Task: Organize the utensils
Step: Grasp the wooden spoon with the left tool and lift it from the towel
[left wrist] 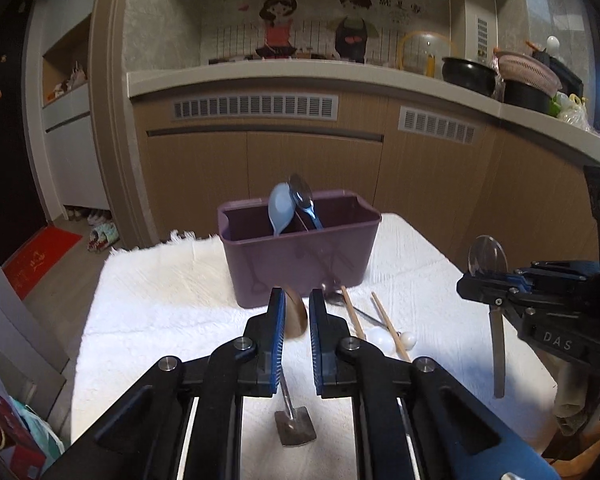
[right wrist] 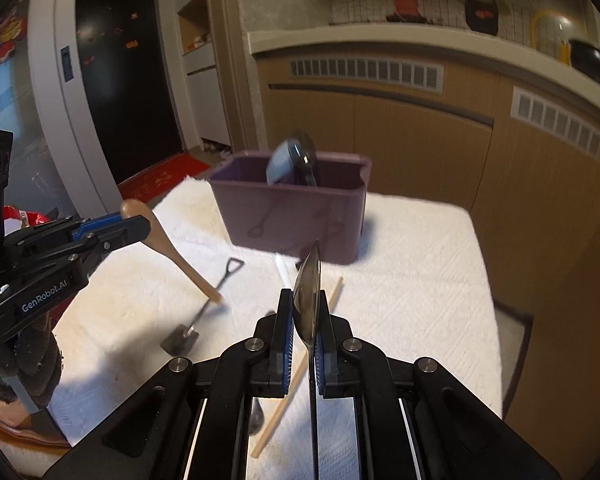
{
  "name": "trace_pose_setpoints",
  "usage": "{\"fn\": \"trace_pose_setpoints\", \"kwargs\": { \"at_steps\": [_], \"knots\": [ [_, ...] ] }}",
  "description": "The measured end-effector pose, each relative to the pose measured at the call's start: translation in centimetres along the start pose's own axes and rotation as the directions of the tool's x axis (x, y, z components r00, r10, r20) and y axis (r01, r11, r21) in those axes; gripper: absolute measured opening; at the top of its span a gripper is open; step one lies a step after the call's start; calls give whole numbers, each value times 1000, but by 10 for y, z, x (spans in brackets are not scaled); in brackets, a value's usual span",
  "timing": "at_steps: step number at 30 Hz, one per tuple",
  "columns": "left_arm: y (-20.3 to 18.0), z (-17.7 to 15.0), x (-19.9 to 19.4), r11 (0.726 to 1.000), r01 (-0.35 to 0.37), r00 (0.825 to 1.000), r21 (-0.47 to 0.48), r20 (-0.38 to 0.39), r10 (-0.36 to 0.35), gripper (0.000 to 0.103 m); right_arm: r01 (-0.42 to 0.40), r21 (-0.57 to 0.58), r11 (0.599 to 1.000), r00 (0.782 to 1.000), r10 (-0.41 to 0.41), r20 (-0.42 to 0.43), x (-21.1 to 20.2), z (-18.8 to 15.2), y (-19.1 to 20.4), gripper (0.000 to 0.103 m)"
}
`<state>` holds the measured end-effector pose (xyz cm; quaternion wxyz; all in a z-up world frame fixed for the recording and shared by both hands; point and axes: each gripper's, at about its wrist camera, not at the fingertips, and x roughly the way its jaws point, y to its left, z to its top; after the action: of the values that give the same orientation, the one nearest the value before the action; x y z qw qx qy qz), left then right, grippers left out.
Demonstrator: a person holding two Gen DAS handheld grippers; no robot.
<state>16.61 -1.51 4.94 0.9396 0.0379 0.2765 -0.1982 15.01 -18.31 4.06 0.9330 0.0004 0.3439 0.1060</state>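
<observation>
A purple utensil box (left wrist: 300, 252) stands on the white towel (left wrist: 160, 300); it also shows in the right wrist view (right wrist: 296, 216). A light blue spoon (left wrist: 281, 208) and a metal spoon (left wrist: 302, 196) stand in it. My left gripper (left wrist: 297, 312) is shut on a wooden spoon (left wrist: 296, 314), held above the towel; the spoon's handle slants down in the right wrist view (right wrist: 168, 248). My right gripper (right wrist: 305, 320) is shut on a metal spoon (right wrist: 309, 292), bowl up; it shows at the right of the left wrist view (left wrist: 487, 258).
On the towel lie a small shovel-shaped metal spoon (left wrist: 294, 426), two wooden chopsticks (left wrist: 388, 324), white spoons (left wrist: 380, 338) and another metal spoon (left wrist: 340, 300). Kitchen cabinets (left wrist: 300, 160) stand behind the table. The table's edge (right wrist: 496, 320) is on the right.
</observation>
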Motion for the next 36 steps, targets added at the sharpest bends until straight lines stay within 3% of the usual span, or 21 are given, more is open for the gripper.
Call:
{"fn": "trace_pose_setpoints", "kwargs": {
  "at_steps": [3,6,8,10,12,15,18,20,24,28,32,36],
  "knots": [
    [4,2,-10,1000,0,1000,-5,24,0,10,9,-36,999,999,-8,42,-14,10,10,9],
    [17,0,-10,998,-7,1000,-69,-2,7,13,14,-49,999,999,-12,43,-17,9,16,9],
    [32,-5,1,992,0,998,-122,-69,-8,37,18,-50,999,999,-16,28,-14,4,16,9],
    [39,-13,12,990,-1,991,-144,-133,-18,43,19,-48,999,1000,-19,2,-7,-2,12,9],
    [31,-24,23,994,28,980,-102,-193,-47,43,41,-51,998,999,-42,-26,4,-11,9,9],
    [-3,-45,39,984,168,948,55,-284,-146,43,31,-37,999,996,-34,-85,21,-24,3,9],
    [-39,-59,54,922,243,937,303,-320,-141,44,22,-27,999,992,-25,-123,31,-35,-3,9],
    [-49,-62,70,877,286,922,387,-360,-141,45,17,-21,1000,990,-19,-139,35,-41,-6,9],
    [-53,-59,109,823,401,855,403,-487,-178,46,6,-6,1000,987,-7,-161,41,-51,-16,9],
    [-56,-58,131,790,434,828,433,-538,-160,48,-15,5,1000,981,16,-196,47,-59,-23,11],
    [-64,-60,144,770,476,794,425,-584,-168,50,-92,-15,996,970,87,-228,54,-61,-19,14],
    [-59,-58,146,785,487,776,384,-602,-187,52,-123,-115,986,962,90,-256,66,-57,3,33]
  ]
}}
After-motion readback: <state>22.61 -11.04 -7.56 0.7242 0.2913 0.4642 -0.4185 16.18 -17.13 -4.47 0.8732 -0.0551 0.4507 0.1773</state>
